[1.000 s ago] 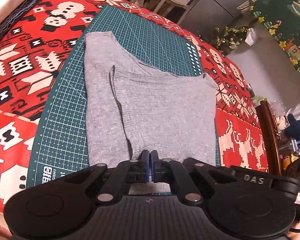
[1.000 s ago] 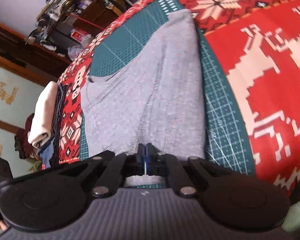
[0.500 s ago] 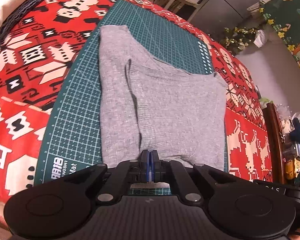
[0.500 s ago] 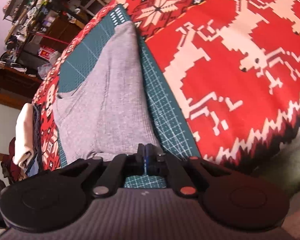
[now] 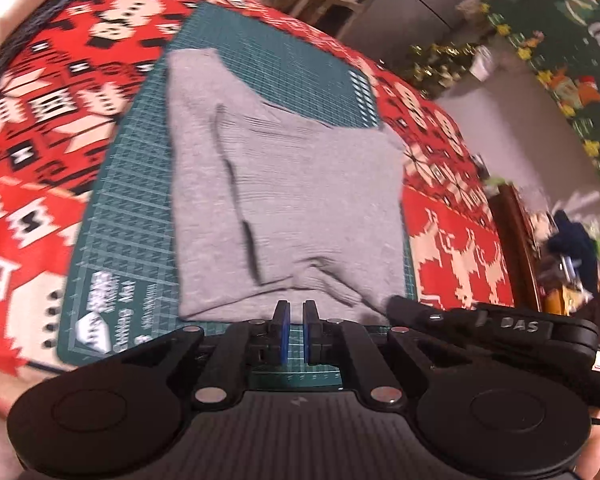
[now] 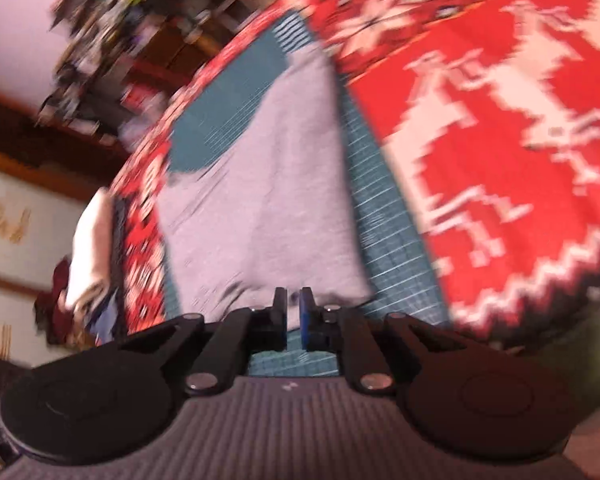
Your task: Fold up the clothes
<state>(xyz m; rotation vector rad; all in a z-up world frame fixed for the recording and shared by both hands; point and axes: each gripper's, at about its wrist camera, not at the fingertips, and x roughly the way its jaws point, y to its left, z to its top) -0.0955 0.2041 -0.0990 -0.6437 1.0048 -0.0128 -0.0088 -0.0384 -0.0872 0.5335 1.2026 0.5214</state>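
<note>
A grey knit garment [image 5: 300,184] lies partly folded on a green cutting mat [image 5: 132,208], one flap laid over the body. My left gripper [image 5: 296,304] stands at the garment's near hem, its blue pads a small gap apart with mat showing between them. The right gripper's black body [image 5: 500,324] sits just to the right in this view. In the blurred right wrist view, the garment [image 6: 268,184] stretches away over the mat [image 6: 384,216]. My right gripper [image 6: 293,292] is at the near edge, jaws slightly parted, with pale cloth showing in the gap.
A red and white patterned tablecloth [image 5: 48,120] covers the table around the mat. Folded white and dark cloths [image 6: 88,248] are stacked at the table's far side. The table edge [image 6: 540,280] drops off to the right. Shelves and clutter stand beyond.
Both grippers were shut on the garment's near hem; now both pairs of jaws have parted a little. The hem has come down onto the mat. The right wrist view swung fast.
</note>
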